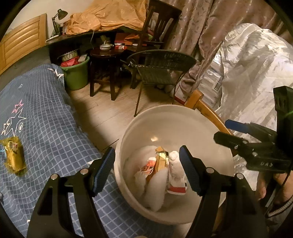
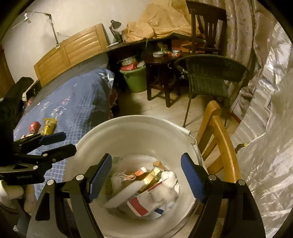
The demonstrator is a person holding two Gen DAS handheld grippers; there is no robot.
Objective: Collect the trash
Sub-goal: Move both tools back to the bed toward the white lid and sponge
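Right wrist: white bucket point(image 2: 128, 131) with crumpled wrappers point(image 2: 146, 190) inside.

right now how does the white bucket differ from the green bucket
The white plastic bucket stands close under both grippers beside the bed; the green plastic bucket stands far off by the dark desk. The white one's trash lies low inside; the green one is heaped past its rim. Both are round, open-topped and upright.

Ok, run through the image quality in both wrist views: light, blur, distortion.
Left wrist view: warm dim light, dark fisheye corners, a small glare spot on the white bucket's inner wall, the desk lamp and headboard bent by the lens. Right wrist view: the same yellow cast, trash in the bucket smeared by motion blur, the silver bag throwing bright sheen.
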